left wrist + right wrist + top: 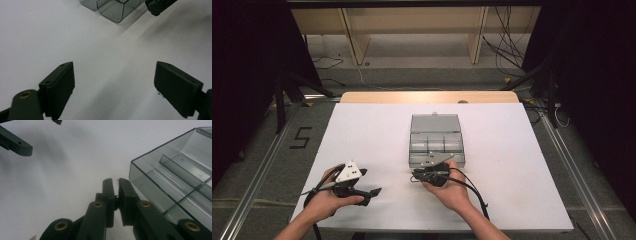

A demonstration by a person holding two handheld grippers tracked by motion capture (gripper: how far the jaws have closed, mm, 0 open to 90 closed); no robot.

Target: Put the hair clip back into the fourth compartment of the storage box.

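Note:
A clear grey plastic compartment box (436,145) lies open on the white table top (362,135), its lid (434,123) folded back on the far side. My right gripper (416,175) is shut just off the box's near left corner (175,177). In the right gripper view its jaws (115,180) stand almost together, and whether a tiny dark speck sits between them I cannot tell. My left gripper (371,182) rests farther left, open, its jaws (113,65) wide apart over bare table. The box (112,10) and the right gripper (158,5) lie beyond it.
The box's compartments look bare behind their dividers. A wooden strip (429,96) borders the table's far edge, with shelving and cables on the floor behind. Black cables trail from both grippers toward the near edge. One left jaw (20,145) shows in the right gripper view.

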